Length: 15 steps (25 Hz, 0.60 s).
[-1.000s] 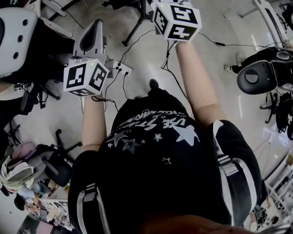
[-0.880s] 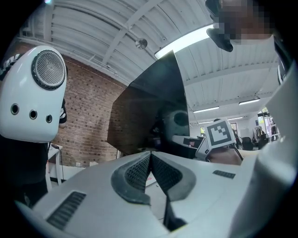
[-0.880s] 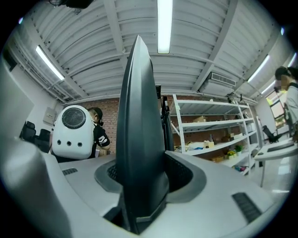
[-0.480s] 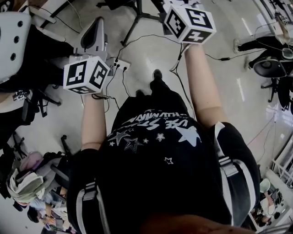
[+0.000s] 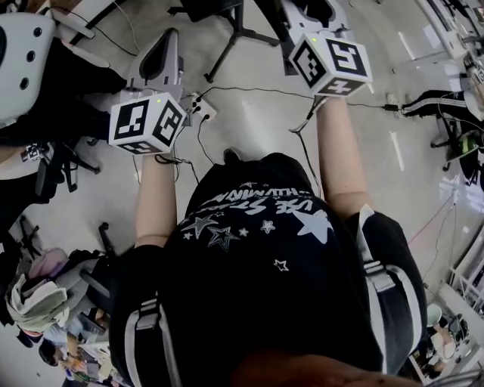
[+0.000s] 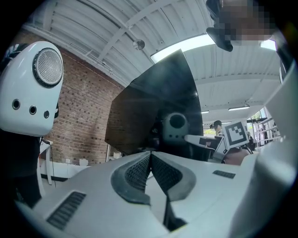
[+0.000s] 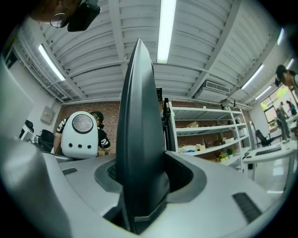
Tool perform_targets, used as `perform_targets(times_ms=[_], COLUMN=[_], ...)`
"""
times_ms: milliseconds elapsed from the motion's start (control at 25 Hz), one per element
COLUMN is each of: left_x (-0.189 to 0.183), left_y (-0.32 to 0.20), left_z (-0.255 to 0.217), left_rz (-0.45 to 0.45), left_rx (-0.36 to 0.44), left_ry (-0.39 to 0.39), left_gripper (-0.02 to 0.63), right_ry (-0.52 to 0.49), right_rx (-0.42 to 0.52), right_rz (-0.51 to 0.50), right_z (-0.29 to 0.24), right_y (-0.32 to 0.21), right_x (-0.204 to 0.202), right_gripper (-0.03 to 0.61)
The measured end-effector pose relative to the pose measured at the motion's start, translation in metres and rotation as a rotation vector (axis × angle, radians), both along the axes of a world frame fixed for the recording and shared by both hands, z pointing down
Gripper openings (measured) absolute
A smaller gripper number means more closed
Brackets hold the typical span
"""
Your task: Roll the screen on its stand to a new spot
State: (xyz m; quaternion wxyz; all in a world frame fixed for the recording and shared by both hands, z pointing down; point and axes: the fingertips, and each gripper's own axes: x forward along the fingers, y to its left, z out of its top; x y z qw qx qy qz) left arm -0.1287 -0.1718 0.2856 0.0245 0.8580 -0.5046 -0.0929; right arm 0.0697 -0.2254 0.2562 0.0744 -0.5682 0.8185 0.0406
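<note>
The screen shows edge-on in the right gripper view as a tall dark panel. My right gripper is shut on its edge, pads pressed on both sides. In the left gripper view the screen is a wide dark panel, tilted, just beyond my left gripper, whose jaws meet with nothing between them. From the head view, the left gripper is at upper left and the right gripper at the top. The stand's dark legs spread on the floor between them.
A white rounded machine stands close at left, also in the white rounded machine's face. A power strip and cables lie on the floor ahead. Office chairs sit at lower left. Shelves line the far wall.
Both grippers have shifted right and slightly down in the head view, the right one more. The floor, cables and stand legs have slid across the picture with the person's steps.
</note>
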Motion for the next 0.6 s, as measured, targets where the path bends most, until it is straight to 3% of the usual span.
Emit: perform_targets(times_ms=[600], left_x=[0.058], left_y=[0.044], left_z=[-0.003], left_rz=[-0.051], left_rx=[-0.002], left_ry=[0.001], left_gripper=[0.012], right_ry=[0.007], right_rx=[0.006], right_rz=[-0.002], right_z=[-0.001], right_y=[0.060], right_x=[0.054], right_gripper=[0.204])
